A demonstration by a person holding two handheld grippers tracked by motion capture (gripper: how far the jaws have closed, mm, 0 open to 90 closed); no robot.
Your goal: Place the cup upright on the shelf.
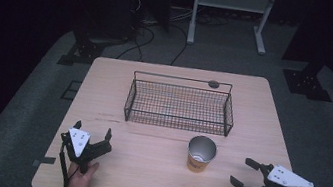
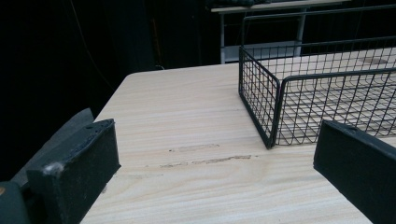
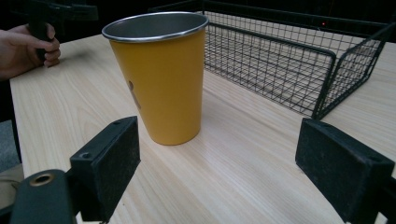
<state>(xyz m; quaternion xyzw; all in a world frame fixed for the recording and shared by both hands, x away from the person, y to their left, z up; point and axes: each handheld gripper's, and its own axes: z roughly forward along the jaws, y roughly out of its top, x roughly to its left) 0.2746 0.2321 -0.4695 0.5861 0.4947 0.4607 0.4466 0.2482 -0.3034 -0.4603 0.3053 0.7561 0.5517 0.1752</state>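
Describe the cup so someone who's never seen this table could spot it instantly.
On the wooden table, find the black wire basket at its middle. Just in front of the basket's right end, toward the person, the cup stands upright and apart from it. It alone is yellow, with a silvery metal rim and inside.

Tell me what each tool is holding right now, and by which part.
Nothing is held. The left tool and the right tool both stand open over the table, and the yellow cup stands free, upright, ahead of the right one.
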